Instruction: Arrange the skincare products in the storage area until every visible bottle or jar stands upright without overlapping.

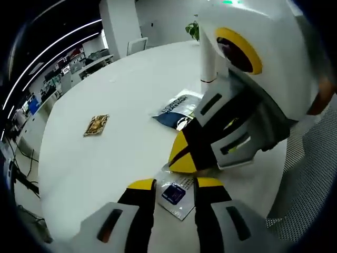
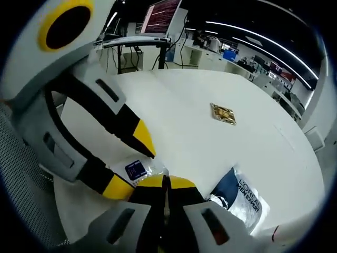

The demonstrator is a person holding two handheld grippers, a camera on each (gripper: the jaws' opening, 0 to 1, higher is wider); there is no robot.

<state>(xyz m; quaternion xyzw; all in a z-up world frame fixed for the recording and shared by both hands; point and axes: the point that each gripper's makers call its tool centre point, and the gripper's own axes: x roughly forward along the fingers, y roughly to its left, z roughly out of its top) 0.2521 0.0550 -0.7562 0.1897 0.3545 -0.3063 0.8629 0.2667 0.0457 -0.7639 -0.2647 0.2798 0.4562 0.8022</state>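
Sachets flat on the tabletop, arranging barely begun

We see our left gripper [image 1: 175, 184] with its jaws parted, a small clear sachet [image 1: 175, 196] with a dark blue label lying in the gap between the yellow tips; nothing is clamped. In the right gripper view our right gripper [image 2: 166, 182] has its tips pressed together, and we cannot tell whether a corner of that same sachet [image 2: 138, 169] is pinched between them or simply lies beside them. The two grippers are close together over this packet, the right one [image 1: 184, 158] reaching into the left gripper view from the right.

Just beyond lies a larger blue and silver pouch [image 2: 239, 199], flat on the white tabletop [image 2: 189, 105]. Well apart, toward the middle, sits a small gold packet [image 1: 97, 125], also flat. A white upright tube or post [image 1: 208, 58] stands farther back; what it is we cannot say.

We judge the task to be near its start: every product we can make out lies flat, none overlaps, and all are left to be set upright or gathered.
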